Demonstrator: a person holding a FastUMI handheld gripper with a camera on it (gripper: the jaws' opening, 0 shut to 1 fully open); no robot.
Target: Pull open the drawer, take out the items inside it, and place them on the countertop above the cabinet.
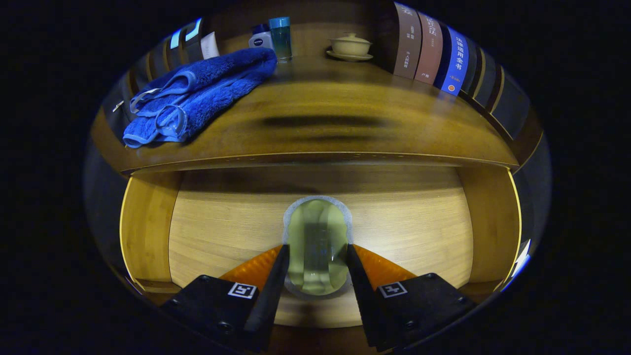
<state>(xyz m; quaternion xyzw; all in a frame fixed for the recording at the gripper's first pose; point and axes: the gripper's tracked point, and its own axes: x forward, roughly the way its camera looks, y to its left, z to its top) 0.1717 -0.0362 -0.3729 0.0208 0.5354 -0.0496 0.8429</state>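
We look down on the cabinet's wooden countertop [315, 133], with the open drawer [222, 222] below its front edge. A row of books [434, 52] stands along the countertop's right edge. A folded blue towel [197, 96] lies by its left edge. At the back edge sit a lidded cup on a saucer [351, 47], a blue bottle [281, 38] and a small white bottle [260, 38]. Our gripper [317, 256] is clamped on a pale green glass [317, 246], both fingers pressing its sides, over the middle of the drawer floor.

Clear glass [317, 246] upright in open drawer [148, 227].
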